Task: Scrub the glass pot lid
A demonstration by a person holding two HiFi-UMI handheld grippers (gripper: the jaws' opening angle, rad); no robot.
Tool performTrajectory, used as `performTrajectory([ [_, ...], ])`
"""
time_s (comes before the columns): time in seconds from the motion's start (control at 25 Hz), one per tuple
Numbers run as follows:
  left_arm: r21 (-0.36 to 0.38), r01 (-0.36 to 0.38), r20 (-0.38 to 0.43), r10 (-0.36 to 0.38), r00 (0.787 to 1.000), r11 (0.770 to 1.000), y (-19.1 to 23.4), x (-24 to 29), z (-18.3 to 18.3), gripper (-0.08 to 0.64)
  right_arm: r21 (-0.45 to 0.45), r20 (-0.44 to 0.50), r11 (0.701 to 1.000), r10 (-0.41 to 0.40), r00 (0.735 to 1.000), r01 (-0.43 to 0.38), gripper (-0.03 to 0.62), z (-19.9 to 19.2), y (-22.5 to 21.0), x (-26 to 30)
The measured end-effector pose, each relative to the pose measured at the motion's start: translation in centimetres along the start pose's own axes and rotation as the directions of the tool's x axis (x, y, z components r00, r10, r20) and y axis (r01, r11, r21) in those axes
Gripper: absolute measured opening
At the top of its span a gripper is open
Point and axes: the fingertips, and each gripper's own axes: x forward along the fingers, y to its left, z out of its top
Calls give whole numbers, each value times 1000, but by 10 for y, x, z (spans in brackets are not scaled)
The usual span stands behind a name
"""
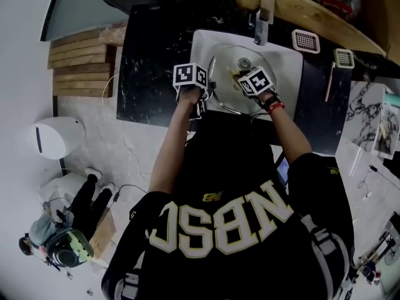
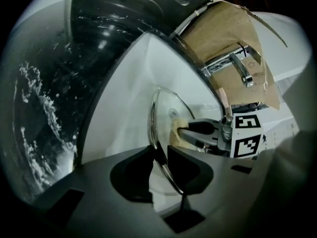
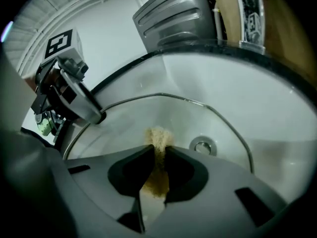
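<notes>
Left gripper view: left gripper (image 2: 161, 155) fingers clamped on glass pot lid (image 2: 163, 108) rim, lid on edge in sink (image 2: 126, 93). Right gripper (image 3: 159, 155) fingers clamped on sponge (image 3: 158, 139), sponge against the glass.

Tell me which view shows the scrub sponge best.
Right gripper view: the sponge sits clamped between its jaws, pressed on the glass lid. Left gripper view shows it side-on; head view, only a yellowish speck.

The lid (image 3: 129, 123) is clear, smooth glass with a shiny metal rim. The sponge (image 3: 158, 138) looks yellowish and rough. The sink (image 3: 257, 98) is white and glossy, the counter (image 1: 150, 61) is polished black stone with white veins, and the tap (image 2: 242, 68) is bright metal.
</notes>
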Motion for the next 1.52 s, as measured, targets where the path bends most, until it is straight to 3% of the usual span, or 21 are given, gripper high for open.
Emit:
performTrajectory([
  [0.24,-8,11,-14,-11,1000,1000,-1,1,0,101,-27,-1,983,-182,983,182,71,2,-58,0],
  [0.44,-3,12,-13,-12,1000,1000,-1,2,0,101,-22,-51,967,-256,965,255,69,-19,-79,-15],
  [0.6,4,11,-9,-11,1000,1000,0,1,1,103,1,-140,975,-219,966,222,66,-48,-63,-18],
  [0.72,15,7,-6,-7,1000,1000,1,2,1,104,-21,-233,962,-268,935,271,64,-70,-56,-31],
  [0.84,47,-4,5,4,1000,999,1,2,3,110,-6,-190,985,-170,967,172,63,-62,-19,-23],
  [1.0,104,-14,20,12,1000,995,-1,3,4,115,-45,-211,987,-159,964,153,63,-54,1,-27],
  [1.08,113,-13,20,10,1000,993,-1,3,4,117,-16,-221,988,-150,964,151,66,-53,4,-31],
  [1.28,194,-31,19,27,999,981,-4,-7,-1,134,127,-67,970,-201,977,208,69,-30,6,-67],
  [1.4,231,-13,26,7,1000,973,-10,-21,0,135,204,45,945,-268,962,254,71,-13,4,-100],
  [1.52,239,74,38,-86,996,968,-29,-40,5,135,302,155,917,-318,935,261,72,4,3,-133],
])
